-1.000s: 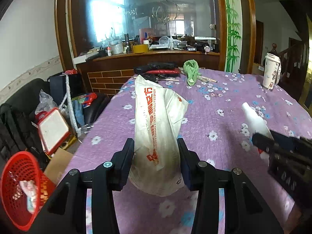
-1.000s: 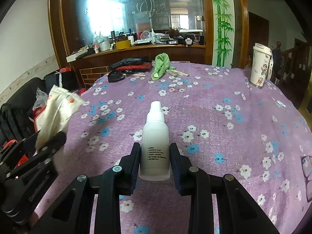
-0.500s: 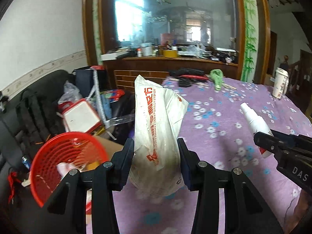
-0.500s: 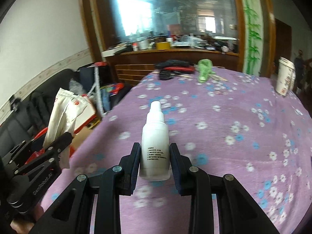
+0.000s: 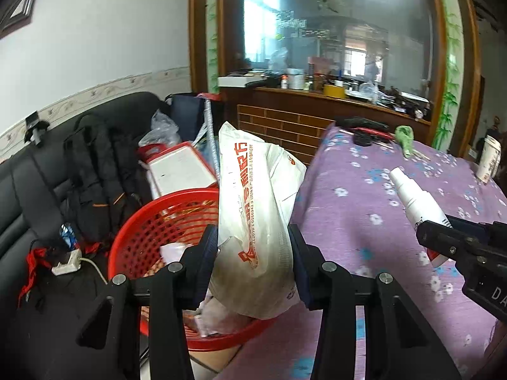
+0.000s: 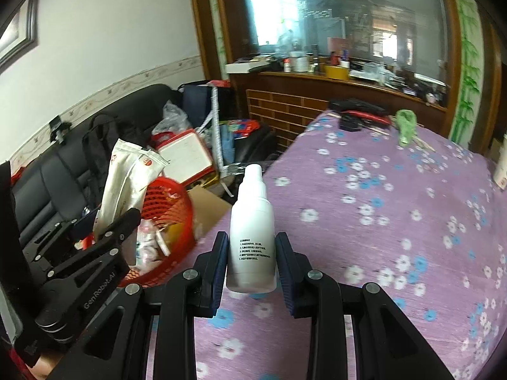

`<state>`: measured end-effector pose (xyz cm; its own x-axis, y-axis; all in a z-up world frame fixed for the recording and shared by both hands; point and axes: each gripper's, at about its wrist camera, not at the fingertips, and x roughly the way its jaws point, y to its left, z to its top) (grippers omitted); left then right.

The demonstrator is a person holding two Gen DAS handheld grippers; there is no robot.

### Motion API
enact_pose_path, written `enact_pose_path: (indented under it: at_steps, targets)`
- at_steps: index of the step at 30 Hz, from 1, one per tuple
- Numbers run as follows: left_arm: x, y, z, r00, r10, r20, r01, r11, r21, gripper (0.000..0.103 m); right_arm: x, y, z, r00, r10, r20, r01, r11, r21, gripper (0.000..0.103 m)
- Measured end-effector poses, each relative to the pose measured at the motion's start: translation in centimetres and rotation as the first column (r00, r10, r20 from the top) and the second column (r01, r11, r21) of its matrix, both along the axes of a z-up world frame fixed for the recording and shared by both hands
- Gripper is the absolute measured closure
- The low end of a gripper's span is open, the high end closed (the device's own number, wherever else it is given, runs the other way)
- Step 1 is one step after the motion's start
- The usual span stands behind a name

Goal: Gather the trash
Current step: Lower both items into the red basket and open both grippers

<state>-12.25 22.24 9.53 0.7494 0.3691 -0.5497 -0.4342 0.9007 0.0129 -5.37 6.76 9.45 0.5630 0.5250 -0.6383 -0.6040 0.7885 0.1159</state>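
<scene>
The white wrapper bag (image 5: 256,221), pinched in the left gripper (image 5: 253,256), now hangs over the red basket (image 5: 133,237) left of the table (image 5: 364,215) rather than above the cloth, ready to drop. The right gripper (image 6: 252,264) clamps the white bottle (image 6: 252,231), nearer the table's left edge.

Purple floral table (image 6: 396,221) (green cloth (image 6: 405,125))

A green cloth (image 6: 405,125) is lying on the purple flowered desk (image 6: 396,221), while a black backpack (image 5: 95,177) is leaning on the dark sofa (image 5: 28,186).
</scene>
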Motion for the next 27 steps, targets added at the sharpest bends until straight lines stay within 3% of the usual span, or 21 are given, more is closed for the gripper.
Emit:
enact_pose_path:
  at_steps: [10, 27]
  targets:
    - [-1.6, 4.0, -0.7, 0.998, 0.064, 0.0, -0.064, 0.997, -0.032, 0.06, -0.4, 4.0, -0.2, 0.998, 0.061, -0.014, -0.062, 0.998, -0.018, 0.071]
    - [-2.4, 6.3, -2.0, 0.995, 0.103, -0.012, -0.103, 0.993, -0.058, 0.06, -0.8, 8.1, -0.5, 0.992, 0.117, -0.048, -0.118, 0.993, -0.027, 0.071]
